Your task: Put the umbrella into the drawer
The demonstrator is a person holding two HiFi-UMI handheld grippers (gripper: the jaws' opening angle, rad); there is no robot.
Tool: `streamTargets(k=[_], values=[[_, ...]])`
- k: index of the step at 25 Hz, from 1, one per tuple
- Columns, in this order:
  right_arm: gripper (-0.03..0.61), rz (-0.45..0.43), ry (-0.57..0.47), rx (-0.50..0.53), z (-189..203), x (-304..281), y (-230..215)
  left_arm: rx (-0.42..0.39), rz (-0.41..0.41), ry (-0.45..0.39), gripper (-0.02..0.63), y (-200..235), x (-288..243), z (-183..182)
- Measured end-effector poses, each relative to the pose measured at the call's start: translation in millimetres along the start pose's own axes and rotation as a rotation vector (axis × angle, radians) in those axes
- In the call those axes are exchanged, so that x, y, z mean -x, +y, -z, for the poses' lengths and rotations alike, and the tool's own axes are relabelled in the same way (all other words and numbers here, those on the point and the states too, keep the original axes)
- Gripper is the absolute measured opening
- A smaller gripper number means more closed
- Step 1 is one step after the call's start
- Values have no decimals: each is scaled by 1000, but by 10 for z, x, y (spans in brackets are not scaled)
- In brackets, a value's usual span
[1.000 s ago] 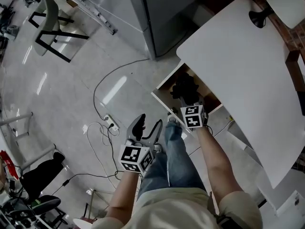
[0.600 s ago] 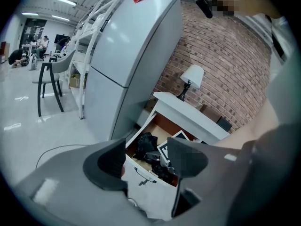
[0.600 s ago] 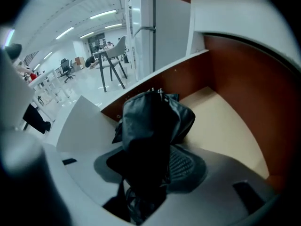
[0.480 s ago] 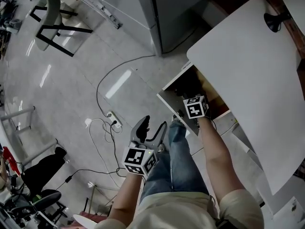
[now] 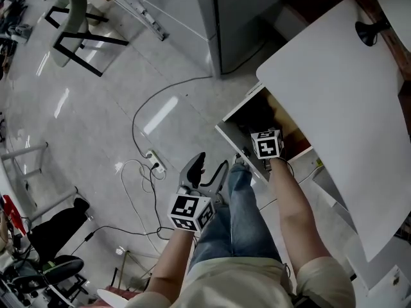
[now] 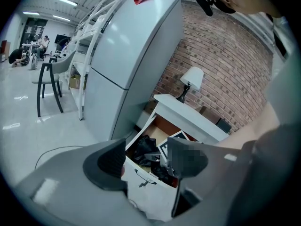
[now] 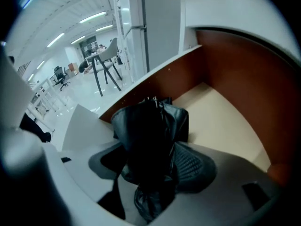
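Far left, a power strip (image 5: 153, 165) lies on the grey floor (image 5: 96, 120), its cable (image 5: 138, 117) looping off toward the fridge (image 5: 241, 11). Moving right, my left gripper (image 5: 207, 171) hangs beside the person's jeans leg, apart from the drawer. Its fingers (image 6: 110, 161) are spread with nothing between them, only the drawer front showing beyond. Next, the drawer (image 5: 239, 130) stands pulled out from under the white desk (image 5: 334, 88). My right gripper (image 7: 150, 166) is tipped down into it. The black folded umbrella (image 7: 150, 121) is inside the drawer, between that gripper's fingers (image 7: 195, 166), with the pale bottom and brown wall around it. Those fingers are opening, set wide, and the ribbed pad on the right shows bare beside the fabric. Far right, a lamp base (image 5: 367, 29) stands on the desk.
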State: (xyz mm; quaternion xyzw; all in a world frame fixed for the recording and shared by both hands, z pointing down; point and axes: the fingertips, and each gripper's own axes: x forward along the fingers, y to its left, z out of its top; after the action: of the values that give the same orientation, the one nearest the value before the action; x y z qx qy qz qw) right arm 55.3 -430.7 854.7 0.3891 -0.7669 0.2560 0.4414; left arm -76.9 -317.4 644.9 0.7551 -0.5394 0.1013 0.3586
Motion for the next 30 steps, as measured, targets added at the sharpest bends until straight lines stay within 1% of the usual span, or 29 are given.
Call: streamTargets(k=[2,3,8,12,13,18,22,26,30], values=[[309,9,-45,-28,-52,161,19,-3,2,-6,265,-16,64,-10],[299,18,-69,-33,-79,262,33,-6,3,-10,265,-28,105,-12],[201,69,-196,-41,-257,930,184,-18,2,-20,265,-47,379,15],[164,61,-284,-59,-319,1537,477,-12,6,-40,264,-118,689,1],[143,58,-302,-59,-326,1684,558,-13,11,-46,265,-144,768,-2],[77,65,-408,-72,-368,2383,885,-42,21,-82,261,-252,1147,4],[34,64,-502,-91,-319,2993,1122,-70,32,-103,247,-429,1488,67],[3,66,-559,-97,-162,3499,1406,-79,26,-128,207,-571,1861,125],[3,41,-594,-82,5,3897,1727,-86,30,-156,178,-681,2212,197]])
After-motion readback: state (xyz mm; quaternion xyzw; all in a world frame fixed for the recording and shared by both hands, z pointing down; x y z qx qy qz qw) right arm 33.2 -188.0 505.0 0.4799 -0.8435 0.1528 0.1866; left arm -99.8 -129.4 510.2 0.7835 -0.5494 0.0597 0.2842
